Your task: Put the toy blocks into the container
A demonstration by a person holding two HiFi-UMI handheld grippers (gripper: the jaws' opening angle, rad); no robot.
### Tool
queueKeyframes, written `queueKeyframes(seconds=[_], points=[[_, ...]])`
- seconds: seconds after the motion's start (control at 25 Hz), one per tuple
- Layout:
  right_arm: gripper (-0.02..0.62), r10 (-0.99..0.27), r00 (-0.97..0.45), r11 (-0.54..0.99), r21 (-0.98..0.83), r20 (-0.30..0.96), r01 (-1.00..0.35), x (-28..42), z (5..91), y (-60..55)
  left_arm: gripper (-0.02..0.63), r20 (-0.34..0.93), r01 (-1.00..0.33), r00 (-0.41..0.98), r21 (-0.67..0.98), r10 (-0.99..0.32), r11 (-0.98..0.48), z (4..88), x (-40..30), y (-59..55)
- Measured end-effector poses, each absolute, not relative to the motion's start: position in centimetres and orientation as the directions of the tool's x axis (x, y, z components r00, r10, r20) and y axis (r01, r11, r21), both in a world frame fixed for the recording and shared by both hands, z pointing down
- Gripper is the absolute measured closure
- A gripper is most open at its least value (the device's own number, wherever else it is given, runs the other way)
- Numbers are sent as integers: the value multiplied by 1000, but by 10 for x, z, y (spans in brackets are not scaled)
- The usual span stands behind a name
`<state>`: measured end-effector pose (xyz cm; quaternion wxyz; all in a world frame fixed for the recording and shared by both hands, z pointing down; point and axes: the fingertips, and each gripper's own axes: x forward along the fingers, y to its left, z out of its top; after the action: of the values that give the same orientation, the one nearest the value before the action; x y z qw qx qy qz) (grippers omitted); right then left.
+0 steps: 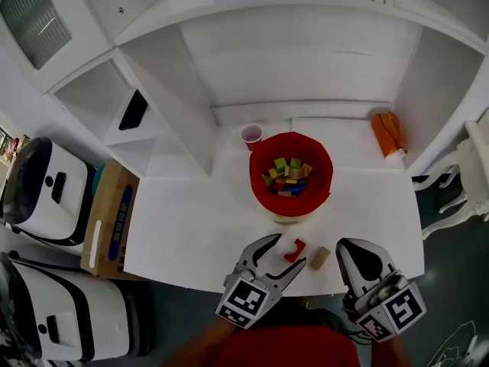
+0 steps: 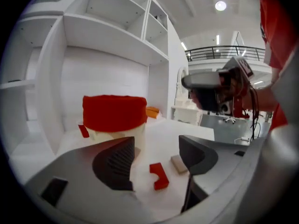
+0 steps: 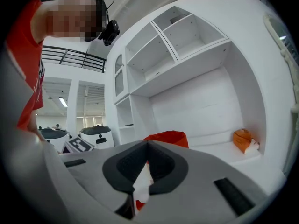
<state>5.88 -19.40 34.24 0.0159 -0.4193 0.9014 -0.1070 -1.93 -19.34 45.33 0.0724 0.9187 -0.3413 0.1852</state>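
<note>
- Nearest to us, at the front edge of the table, are our two tongs. The left gripper (image 2: 156,154) has its jaws wide apart with nothing pressed between them, and the right gripper (image 3: 147,164) has its jaws together on nothing.
- Between the left jaws, on the white table (image 1: 191,235), lies a red block (image 2: 159,175) with a notch cut in one side. The pads do not touch it.
- Just beside it, toward the right gripper, lies a plain wooden block (image 1: 320,258).
- Behind both stands the red container (image 1: 254,173), which already holds many coloured blocks (image 1: 286,177).
- We judge the two loose blocks to be light, stiff and not fragile, though the painted faces may be a little slippery.
- For the red one, we think the best hold is on its two flat parallel faces. Over the notch, one pad would find little surface.
- The wooden one looks easy to take across its shorter sides.
</note>
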Motion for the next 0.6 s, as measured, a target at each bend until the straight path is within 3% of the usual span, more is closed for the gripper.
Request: queueKeyframes(seconds=[0.36,0.48,0.6], points=[[575,-789,-610,588,-207,66,-782,81,342,-184,315,614,-638,622,37,-486,-769,554,-14,-176],[575,-799,-597,574,-208,72,-792,89,344,-181,425,643,-658,580,8,-501,-753,565,-16,-182],[575,-805,-589,564,-209,76,-799,95,345,-180,433,657,-655,568,-4,-495,-756,572,-15,-183]])
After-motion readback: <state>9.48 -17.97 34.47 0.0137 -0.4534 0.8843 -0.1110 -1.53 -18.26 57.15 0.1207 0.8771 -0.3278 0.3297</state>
